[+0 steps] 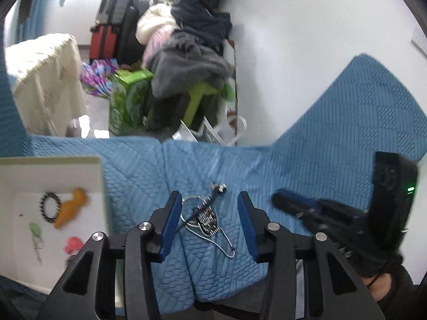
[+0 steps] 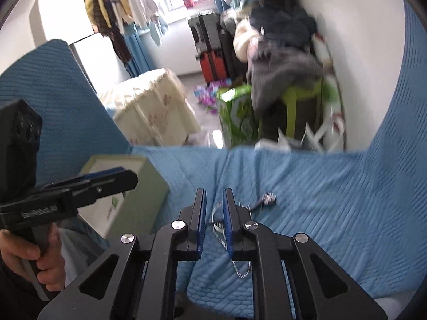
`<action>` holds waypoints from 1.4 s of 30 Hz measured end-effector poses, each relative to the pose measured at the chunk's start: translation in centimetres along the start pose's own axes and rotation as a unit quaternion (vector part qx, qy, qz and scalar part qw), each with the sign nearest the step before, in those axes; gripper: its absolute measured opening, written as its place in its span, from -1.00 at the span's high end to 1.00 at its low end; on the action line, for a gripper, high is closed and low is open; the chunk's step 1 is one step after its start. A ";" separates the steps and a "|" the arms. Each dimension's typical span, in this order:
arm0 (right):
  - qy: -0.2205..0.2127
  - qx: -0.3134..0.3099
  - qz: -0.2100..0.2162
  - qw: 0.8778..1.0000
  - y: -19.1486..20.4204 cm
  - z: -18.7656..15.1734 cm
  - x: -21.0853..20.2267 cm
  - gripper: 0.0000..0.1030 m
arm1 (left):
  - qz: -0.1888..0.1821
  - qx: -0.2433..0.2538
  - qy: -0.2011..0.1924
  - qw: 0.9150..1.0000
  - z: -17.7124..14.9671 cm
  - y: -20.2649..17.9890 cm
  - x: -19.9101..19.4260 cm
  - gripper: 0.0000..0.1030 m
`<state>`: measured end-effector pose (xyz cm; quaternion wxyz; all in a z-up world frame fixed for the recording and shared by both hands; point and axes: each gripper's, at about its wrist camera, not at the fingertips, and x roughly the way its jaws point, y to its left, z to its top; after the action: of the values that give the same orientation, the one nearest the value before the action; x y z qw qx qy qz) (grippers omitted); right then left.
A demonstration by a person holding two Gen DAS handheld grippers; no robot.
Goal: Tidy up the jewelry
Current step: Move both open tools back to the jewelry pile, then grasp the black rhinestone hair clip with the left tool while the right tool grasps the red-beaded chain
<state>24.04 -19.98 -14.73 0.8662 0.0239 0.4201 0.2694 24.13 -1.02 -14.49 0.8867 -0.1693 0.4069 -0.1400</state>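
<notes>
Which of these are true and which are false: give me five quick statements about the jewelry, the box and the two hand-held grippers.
1. The tangle of chains and rings lies on the blue quilted cover. True.
2. The left hand-held gripper is clamped shut on the tangle. False: its jaws stand wide open on either side of it.
3. A black beaded bracelet lies inside the open white box. True.
4. The box stands to the right of the tangle in the left wrist view. False: it is to the left.
5. The right hand-held gripper has its jaws spread wide. False: only a narrow gap shows between them, and nothing is visibly held.
</notes>
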 end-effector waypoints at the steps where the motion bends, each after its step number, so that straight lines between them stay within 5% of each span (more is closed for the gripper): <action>1: 0.014 0.004 0.000 1.000 -0.6 -0.6 1.2 0.80 | 0.002 0.000 0.006 1.000 -0.2 0.0 0.7 0.20; 4: 0.042 0.014 0.019 0.999 -1.7 -2.1 4.5 0.80 | -0.001 -0.008 0.035 0.999 -1.1 0.6 3.5 0.45; 17: 0.101 0.059 0.042 0.992 -6.4 -4.6 11.6 0.80 | -0.005 -0.026 0.095 0.995 -2.5 2.6 11.5 0.52; 34: 0.126 0.013 0.025 0.992 -5.7 -4.8 12.4 0.88 | -0.001 0.007 0.144 0.990 -2.3 3.0 17.0 0.53; 42: 0.103 0.017 0.000 0.995 -5.7 -4.5 9.8 0.89 | 0.002 0.038 0.143 0.989 -1.7 2.0 17.7 0.53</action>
<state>28.22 -20.92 -26.16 0.8176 0.0113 0.5118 0.2634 34.18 -6.41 -28.32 0.8253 -0.1132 0.5245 -0.1763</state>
